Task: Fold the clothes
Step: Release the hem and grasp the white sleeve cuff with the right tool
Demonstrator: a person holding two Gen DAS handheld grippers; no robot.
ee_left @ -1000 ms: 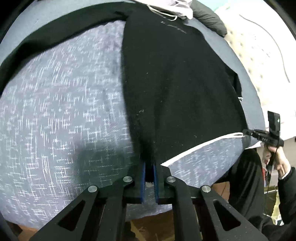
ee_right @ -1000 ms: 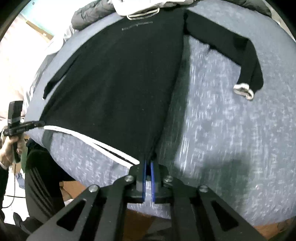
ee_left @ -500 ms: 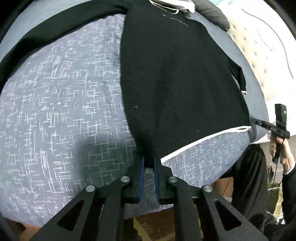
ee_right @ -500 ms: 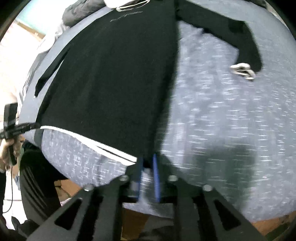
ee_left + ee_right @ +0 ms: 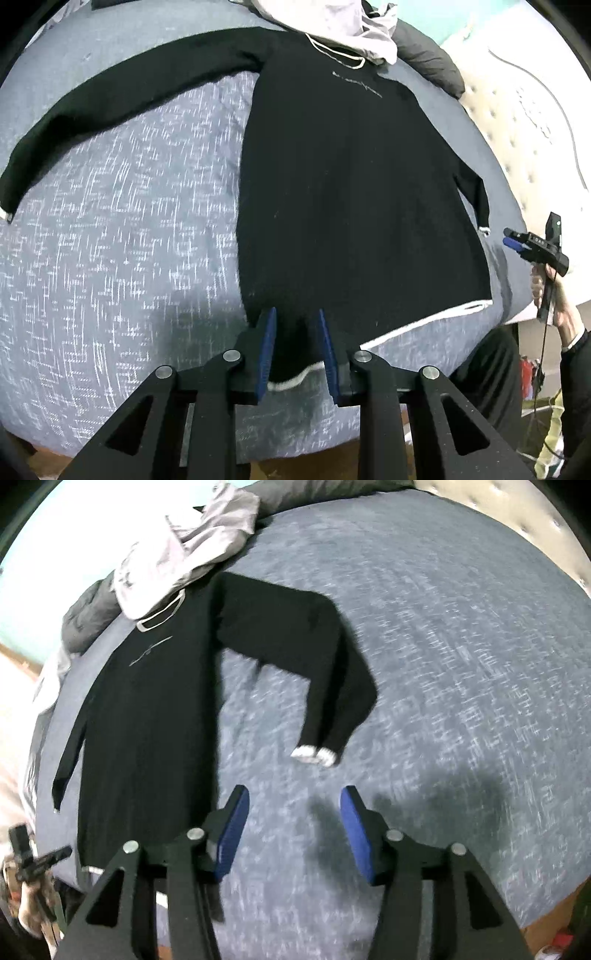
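Note:
A black sweater (image 5: 351, 184) with a white-edged hem lies flat, front up, on the grey-blue bedspread (image 5: 110, 258). One sleeve (image 5: 110, 96) stretches out to the left. My left gripper (image 5: 295, 321) stands at the near hem corner; its jaws are opening, and the corner lies loose between the blue pads (image 5: 266, 354). My right gripper (image 5: 295, 801) hangs over bare bedspread (image 5: 461, 664), right of the sweater body (image 5: 147, 720) and just below the bent sleeve's white cuff (image 5: 314, 755). Its jaws are opening with nothing between them. The left wrist view shows the right gripper (image 5: 511, 242) past the bed's edge.
A pale garment (image 5: 332, 22) and a dark padded jacket (image 5: 432, 62) lie beyond the collar. A cream tufted surface (image 5: 535, 110) lies to the right. The bed's front edge runs just below both grippers. A person in black trousers (image 5: 491, 369) stands at the corner.
Both grippers went from shut on the hem corners to open. The right one let go and swung right, off the sweater. The left one rose slightly.

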